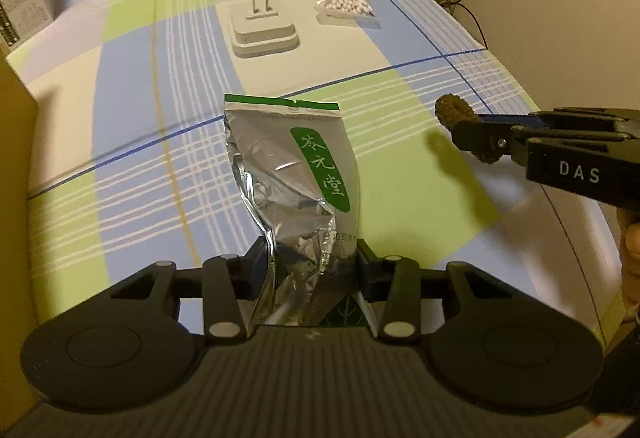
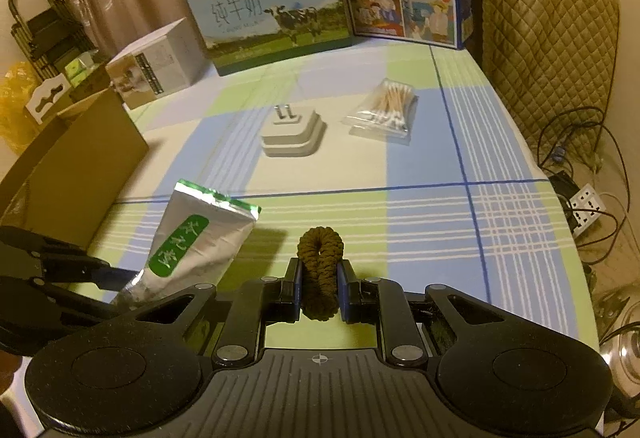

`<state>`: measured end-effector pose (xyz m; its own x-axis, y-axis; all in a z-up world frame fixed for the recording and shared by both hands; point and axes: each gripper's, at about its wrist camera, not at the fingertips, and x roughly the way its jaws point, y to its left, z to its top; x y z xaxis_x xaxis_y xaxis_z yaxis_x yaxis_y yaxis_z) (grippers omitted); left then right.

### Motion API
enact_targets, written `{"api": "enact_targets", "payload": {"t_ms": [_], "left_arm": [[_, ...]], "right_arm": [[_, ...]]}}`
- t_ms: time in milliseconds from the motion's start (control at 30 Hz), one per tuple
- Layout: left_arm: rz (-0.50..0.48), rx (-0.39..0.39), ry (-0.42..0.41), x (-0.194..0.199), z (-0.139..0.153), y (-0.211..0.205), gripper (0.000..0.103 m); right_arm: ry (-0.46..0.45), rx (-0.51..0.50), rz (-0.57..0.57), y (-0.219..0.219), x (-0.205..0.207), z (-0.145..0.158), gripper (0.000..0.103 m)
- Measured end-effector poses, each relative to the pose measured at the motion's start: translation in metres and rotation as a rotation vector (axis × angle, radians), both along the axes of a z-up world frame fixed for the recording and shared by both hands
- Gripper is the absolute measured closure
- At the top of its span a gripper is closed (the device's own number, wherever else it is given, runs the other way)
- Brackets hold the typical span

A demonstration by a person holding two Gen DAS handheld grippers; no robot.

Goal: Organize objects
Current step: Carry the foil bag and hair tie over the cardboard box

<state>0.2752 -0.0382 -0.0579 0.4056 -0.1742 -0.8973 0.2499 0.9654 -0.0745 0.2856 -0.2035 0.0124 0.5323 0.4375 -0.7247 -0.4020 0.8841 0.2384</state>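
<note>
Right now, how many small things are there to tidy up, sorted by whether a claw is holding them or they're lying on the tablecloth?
Held in a gripper: 2, the silver foil pouch in the left gripper, the brown hair tie in the right gripper.
Lying on the tablecloth: 2, the white plug adapter, the bag of cotton swabs.
Total: 4

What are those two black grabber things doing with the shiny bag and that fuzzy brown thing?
A person is tidying the table with a gripper in each hand. The left gripper holds a silver foil tea pouch by its bottom end, jaws closed on it. The right gripper pinches a brown hair scrunchie, lifted above the checked tablecloth. A white plug adapter and a bag of cotton swabs lie farther back, untouched.
</note>
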Motion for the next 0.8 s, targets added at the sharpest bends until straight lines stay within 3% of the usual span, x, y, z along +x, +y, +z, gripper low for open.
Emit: {"api": "enact_targets", "payload": {"t_ms": [333,800], "left_arm": [[0.020,-0.007,-0.056,-0.037,0.041,0.013,0.065],[0.025,-0.082,-0.136,-0.127,0.077,0.030,0.065]], "right_arm": [[-0.051,0.001,-0.008,0.012,-0.062,0.023,0.089],[-0.112,-0.039,-0.027,0.035,-0.144,0.056,0.089]]}}
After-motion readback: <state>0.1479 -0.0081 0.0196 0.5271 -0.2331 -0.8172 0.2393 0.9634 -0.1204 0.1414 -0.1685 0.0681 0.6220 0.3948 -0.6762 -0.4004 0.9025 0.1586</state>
